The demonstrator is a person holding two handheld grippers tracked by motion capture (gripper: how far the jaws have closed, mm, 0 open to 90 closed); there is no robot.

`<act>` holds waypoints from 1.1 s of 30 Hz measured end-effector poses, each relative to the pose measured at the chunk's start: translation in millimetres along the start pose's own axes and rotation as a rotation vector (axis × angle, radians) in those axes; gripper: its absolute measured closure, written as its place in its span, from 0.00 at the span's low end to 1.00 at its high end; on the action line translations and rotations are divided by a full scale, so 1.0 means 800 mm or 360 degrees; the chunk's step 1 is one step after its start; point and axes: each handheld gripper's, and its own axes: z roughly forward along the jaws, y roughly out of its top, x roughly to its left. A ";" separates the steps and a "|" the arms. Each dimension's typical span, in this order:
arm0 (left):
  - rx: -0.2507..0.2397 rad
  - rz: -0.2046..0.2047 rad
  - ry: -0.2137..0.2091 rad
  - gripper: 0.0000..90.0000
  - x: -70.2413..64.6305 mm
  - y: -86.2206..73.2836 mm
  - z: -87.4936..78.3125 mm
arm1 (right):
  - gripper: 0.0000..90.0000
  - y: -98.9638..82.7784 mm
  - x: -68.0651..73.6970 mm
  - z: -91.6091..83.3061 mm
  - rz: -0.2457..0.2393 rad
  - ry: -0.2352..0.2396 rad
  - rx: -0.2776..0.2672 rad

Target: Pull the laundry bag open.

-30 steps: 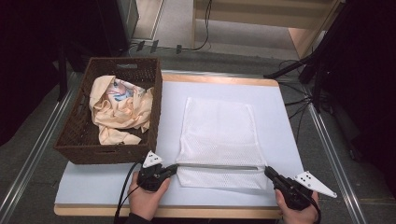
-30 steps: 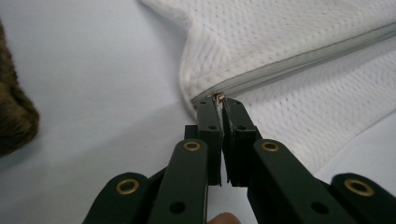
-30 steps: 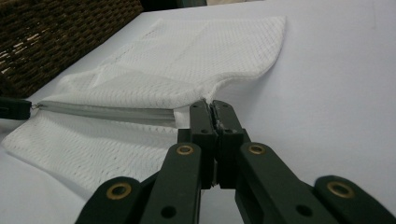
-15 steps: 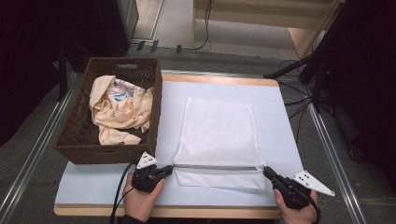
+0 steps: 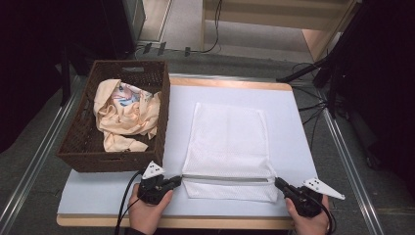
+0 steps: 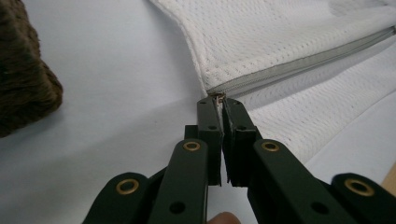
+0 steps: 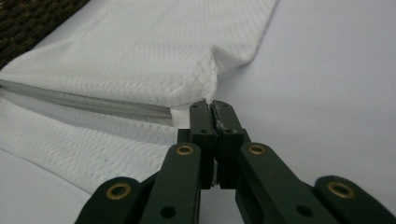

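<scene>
White mesh, finely woven, makes up the laundry bag you have spread flat on the pale table, just right of the brown wicker basket. From the high view, the bag is a neat rectangle with a grey zipper running straight across its near end, and a narrow strip of mesh lying below that line. Your left gripper pinches the zipper's end nearest the basket; your right gripper pinches the end farthest from the basket. A crumpled peach cloth sits inside the basket.

In the left gripper view, your jaws are pressed together on the bag's corner, right where the zipper begins, with the basket off to the side. The mesh shows small regular holes and a stitched hem.

In the right gripper view, your jaws are likewise clamped on the bag's edge, the mesh slightly puckered there, and the zipper runs off towards the basket.
</scene>
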 end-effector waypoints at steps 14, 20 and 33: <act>-0.0057 0.0035 -0.0067 0.92 -0.004 -0.001 0.002 | 0.84 -0.008 -0.016 0.007 0.0061 -0.0043 0.0076; -0.0146 0.0126 -0.0060 0.80 -0.016 0.003 -0.005 | 0.68 -0.002 -0.016 -0.001 0.0062 -0.0025 -0.0042; -0.0171 0.0208 -0.0086 0.85 -0.033 0.006 -0.003 | 0.59 0.008 0.016 -0.006 -0.0106 0.0101 -0.0145</act>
